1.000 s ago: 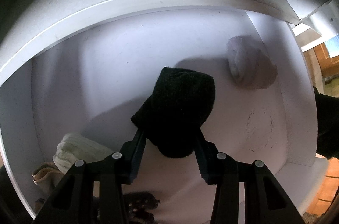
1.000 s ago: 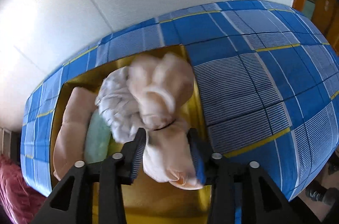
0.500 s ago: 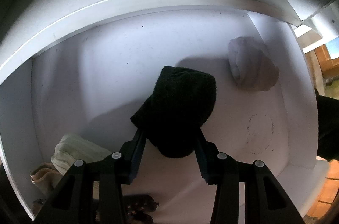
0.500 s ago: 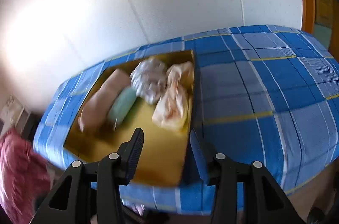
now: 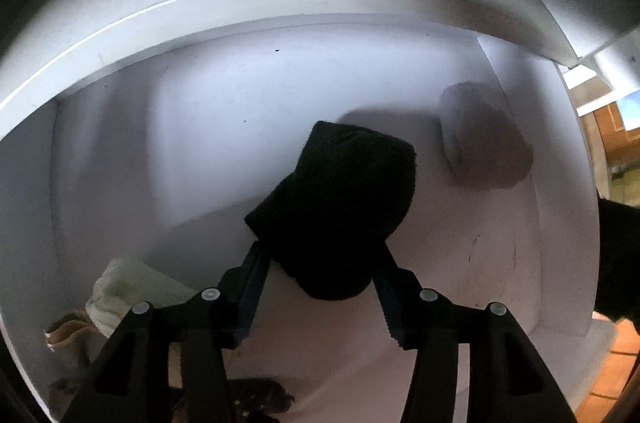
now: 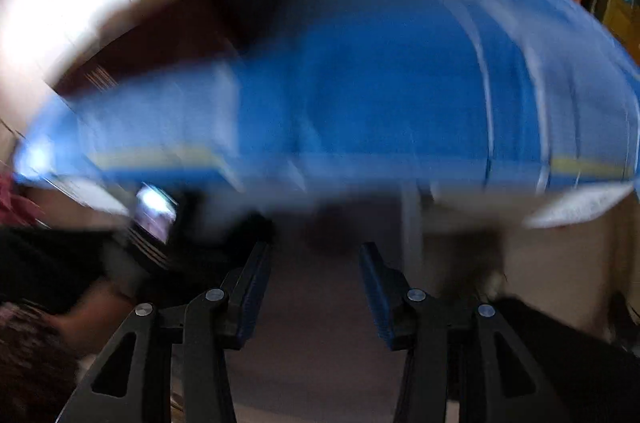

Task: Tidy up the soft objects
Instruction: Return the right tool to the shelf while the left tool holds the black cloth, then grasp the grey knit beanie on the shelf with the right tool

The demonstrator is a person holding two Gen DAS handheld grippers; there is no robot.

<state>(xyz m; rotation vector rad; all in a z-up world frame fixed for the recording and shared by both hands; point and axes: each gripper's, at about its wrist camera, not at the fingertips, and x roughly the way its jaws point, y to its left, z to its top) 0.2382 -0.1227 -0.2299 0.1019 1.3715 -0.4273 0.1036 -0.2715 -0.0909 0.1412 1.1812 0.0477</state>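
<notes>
In the left wrist view a black rolled cloth (image 5: 344,191) lies on the floor of a white shelf compartment (image 5: 240,103). My left gripper (image 5: 320,247) points down at it with the near end of the roll between its pads. The jaws are opening, and the cloth still fills the gap and touches both pads. A pale rolled cloth (image 5: 480,143) rests in the far right corner. A cream cloth (image 5: 132,291) lies at the near left. My right gripper (image 6: 316,251) is open and empty, in a view blurred by motion over a blue checked cover (image 6: 380,83).
A beige item (image 5: 68,335) and a dark patterned one (image 5: 256,399) lie at the compartment's near edge. A dark sleeve (image 5: 620,255) shows at the right. Below the blue cover's edge I see pale floor (image 6: 320,343) and dark blurred shapes at the left.
My right gripper let go of the peach cloth in the yellow box and swung away; the box has left its view. The left fingers have spread a little around the black roll.
</notes>
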